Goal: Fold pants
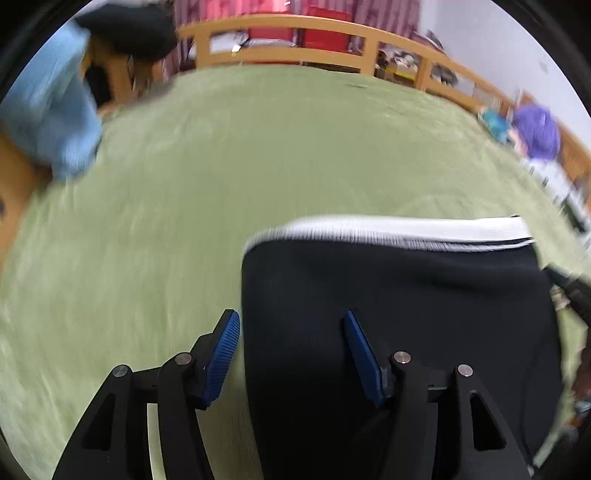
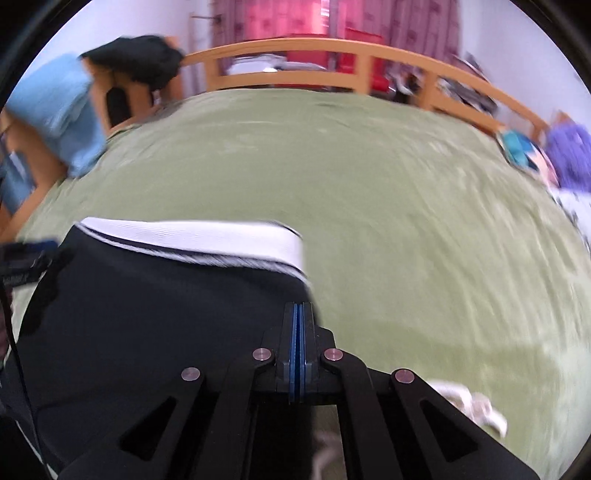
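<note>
Pants: black pants (image 1: 399,295) with a white waistband (image 1: 388,229) are lying on a green bed cover (image 1: 184,203), waistband at the far end, ahead of both tongs

Left tongs: the left tongs (image 1: 291,332) are standing spread wide, blue pads (image 1: 221,354) parted; one pad is hanging over the bed cover just beside the pants' left edge, the other over the black cloth, and nothing is sitting between them

Right tongs: the right tongs (image 2: 298,314) are clenched, blue pads pressed together at the right edge of the pants (image 2: 166,325); whether a fold of cloth is pinched between them cannot be told through the blur

Ahead of the tongs: the bed cover (image 2: 369,203) is stretching away to a wooden rail (image 2: 295,48), with red curtains (image 2: 288,22) showing beyond it

Far left of the tongs: a light blue cloth (image 2: 62,114) is draping over wooden furniture, a dark garment (image 2: 136,59) heaped just beside it

Far right of the tongs: a purple item (image 2: 569,155) and a teal item (image 2: 517,147) are lying at the bed's edge

Near the right tongs: a pale crumpled scrap (image 2: 472,402) is lying on the cover, just right of the tongs' frame

Picture quality: both views are smearing with motion blur
</note>
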